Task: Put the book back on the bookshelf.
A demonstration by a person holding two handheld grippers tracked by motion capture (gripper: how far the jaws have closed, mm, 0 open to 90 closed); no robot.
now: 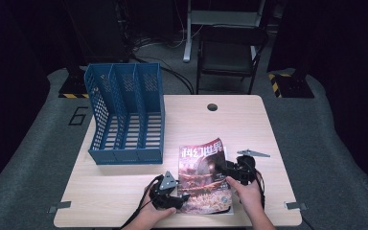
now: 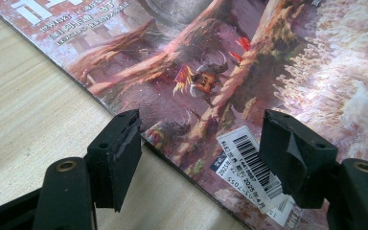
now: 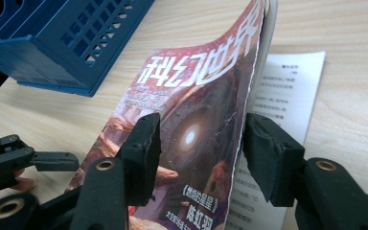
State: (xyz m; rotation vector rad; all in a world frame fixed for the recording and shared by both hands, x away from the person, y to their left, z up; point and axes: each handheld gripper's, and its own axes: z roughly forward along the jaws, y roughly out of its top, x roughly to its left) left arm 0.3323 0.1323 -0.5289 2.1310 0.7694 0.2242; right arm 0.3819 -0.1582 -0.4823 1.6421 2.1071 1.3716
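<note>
blue file rack blocking left, right tabletop free

Your left gripper sits low at the near edge, jaws parted and pressing on nothing. Your right gripper, slightly farther off, has its jaws apart too.

Glossy paper magazine, seemingly wood-grain table.

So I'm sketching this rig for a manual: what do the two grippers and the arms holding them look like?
Both are black. The left gripper and right gripper each carry a grey three-cornered plate on top and trail a black cable. Each has two blocky black jaws with flat pads and brass-coloured pivot screws. The forearms are bare, no sleeves.
</note>
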